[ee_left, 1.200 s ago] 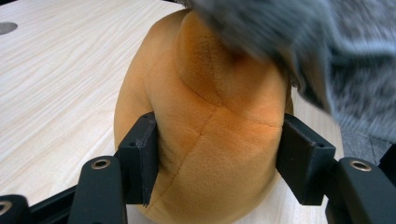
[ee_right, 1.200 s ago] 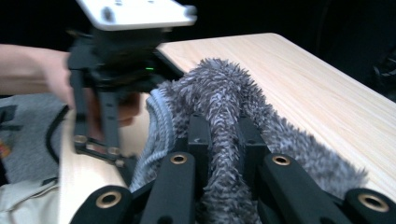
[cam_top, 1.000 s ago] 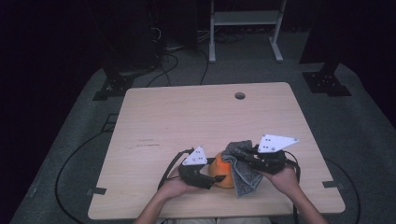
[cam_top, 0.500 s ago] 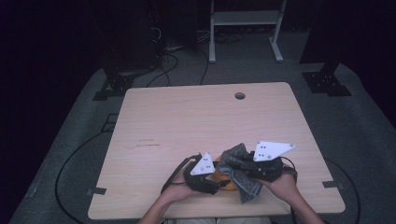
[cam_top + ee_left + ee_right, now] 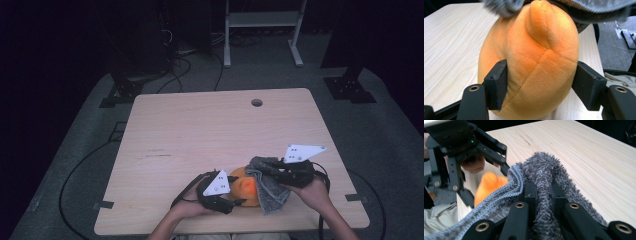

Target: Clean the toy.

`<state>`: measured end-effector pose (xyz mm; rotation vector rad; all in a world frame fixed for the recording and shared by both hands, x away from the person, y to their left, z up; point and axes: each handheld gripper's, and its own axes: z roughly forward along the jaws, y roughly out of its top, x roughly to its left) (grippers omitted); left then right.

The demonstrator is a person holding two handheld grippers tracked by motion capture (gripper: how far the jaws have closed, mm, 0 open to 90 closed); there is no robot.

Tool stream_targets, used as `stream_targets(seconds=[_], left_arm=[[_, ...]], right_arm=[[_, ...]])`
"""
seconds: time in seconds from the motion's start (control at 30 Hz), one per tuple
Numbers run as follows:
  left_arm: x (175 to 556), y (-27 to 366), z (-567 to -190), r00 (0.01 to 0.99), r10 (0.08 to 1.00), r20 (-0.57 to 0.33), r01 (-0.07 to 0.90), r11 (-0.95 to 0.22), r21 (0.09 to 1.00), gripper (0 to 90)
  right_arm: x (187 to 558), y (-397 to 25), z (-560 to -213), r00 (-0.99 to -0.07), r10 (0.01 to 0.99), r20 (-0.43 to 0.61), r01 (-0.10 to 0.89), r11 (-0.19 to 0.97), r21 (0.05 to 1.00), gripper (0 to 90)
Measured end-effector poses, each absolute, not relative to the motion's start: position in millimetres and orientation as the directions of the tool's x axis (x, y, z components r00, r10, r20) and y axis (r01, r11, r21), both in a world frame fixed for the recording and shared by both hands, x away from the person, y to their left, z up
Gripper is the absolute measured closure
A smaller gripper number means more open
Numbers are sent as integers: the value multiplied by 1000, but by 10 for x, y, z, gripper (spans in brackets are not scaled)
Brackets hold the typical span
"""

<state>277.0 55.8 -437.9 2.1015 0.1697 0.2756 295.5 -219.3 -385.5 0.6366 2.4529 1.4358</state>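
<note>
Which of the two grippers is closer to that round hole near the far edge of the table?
Right. The right gripper, shut on the grey cloth, sits almost straight below the hole. The left gripper, clamping the orange plush toy, lies nearer the person.

One rounded orange plush toy [image 5: 246, 186], one shaggy grey microfibre cloth [image 5: 267, 179], two handheld black two-jaw grippers, one light wooden table [image 5: 200, 130] with one round hole [image 5: 257, 102].

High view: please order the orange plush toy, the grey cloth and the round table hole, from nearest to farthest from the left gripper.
1. Orange plush toy, held between the left gripper's jaws.
2. Grey cloth, on the toy's right side.
3. Round table hole, near the far edge.
</note>
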Motion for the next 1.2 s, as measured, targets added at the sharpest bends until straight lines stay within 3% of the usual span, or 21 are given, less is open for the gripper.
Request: stream_targets(seconds=[0.27,0.4,0.6,0.83,1.2], left_arm=[[2829,573,-4379,959,272,84,67,-501,863,279],[2785,541,-4382,961,245,129,17,-519,855,304],[2676,503,-4374,955,178,238,-93,-582,808,331],[2711,593,-4399,961,188,202,-62,-566,822,346],[2765,631,-4418,966,202,159,-26,-539,842,345]], right_arm=[[2820,-2491,-3953,-857,514,44,285,399,871,794],[2723,-2425,-3916,-876,481,33,258,412,874,794],[2727,-2008,-3783,-928,373,3,188,459,868,794],[3005,-1973,-3792,-915,400,54,245,442,863,795],[3052,-2472,-4055,-857,476,197,373,311,874,795]])
